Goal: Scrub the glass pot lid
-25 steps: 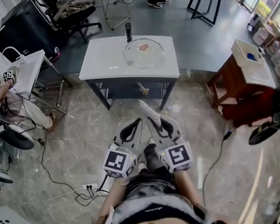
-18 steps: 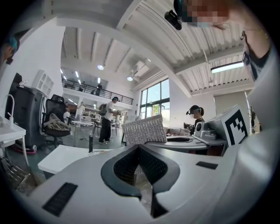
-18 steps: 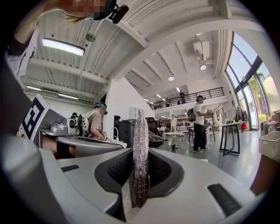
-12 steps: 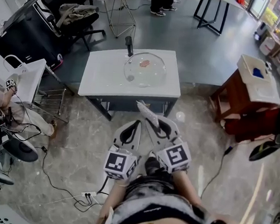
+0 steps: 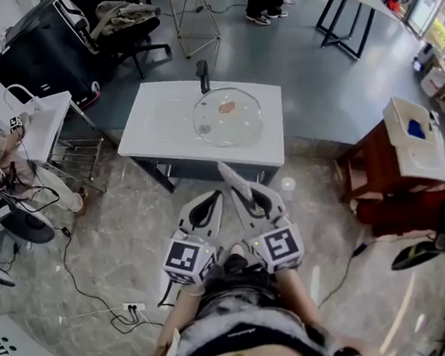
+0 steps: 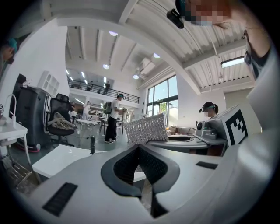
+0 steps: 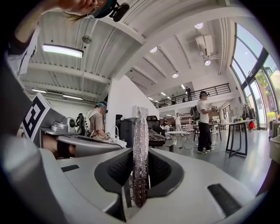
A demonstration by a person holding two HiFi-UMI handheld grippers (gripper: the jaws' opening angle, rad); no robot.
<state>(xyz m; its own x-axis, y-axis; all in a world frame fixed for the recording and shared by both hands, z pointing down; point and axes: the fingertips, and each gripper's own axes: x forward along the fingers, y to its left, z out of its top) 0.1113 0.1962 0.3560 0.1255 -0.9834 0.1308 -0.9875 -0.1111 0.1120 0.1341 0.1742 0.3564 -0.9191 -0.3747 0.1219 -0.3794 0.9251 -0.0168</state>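
1. One glass pot lid [image 5: 230,118] in play, lying flat on the far right part of the single white tabletop [image 5: 162,117].
2. A small pinkish patch [image 5: 227,107] shows at the lid's far side; I can't tell whether it sits on the glass or under it.
3. One dark bottle [image 5: 203,75] stands upright just beyond the lid's far-left rim, at the tabletop's far edge.
4. Two grippers, side by side and close to the person's body, both pointing toward the tabletop.
5. The left gripper [image 5: 213,200] has its jaws closed together with nothing between them.
6. The right gripper [image 5: 244,197] is clamped on one silvery scrub pad [image 7: 140,157]. The pad stands on edge between the jaws and sticks out past their tips.
7. In the head view that pad reaches almost to the tabletop's near edge.
8. The lid lies ahead of both grippers, well apart from them. It lines up roughly with the pad's tip, slightly to the far side of centre on the tabletop.
9. Both grippers hang over the marble floor [image 5: 124,219], on the near side of the tabletop, and neither touches the lid.
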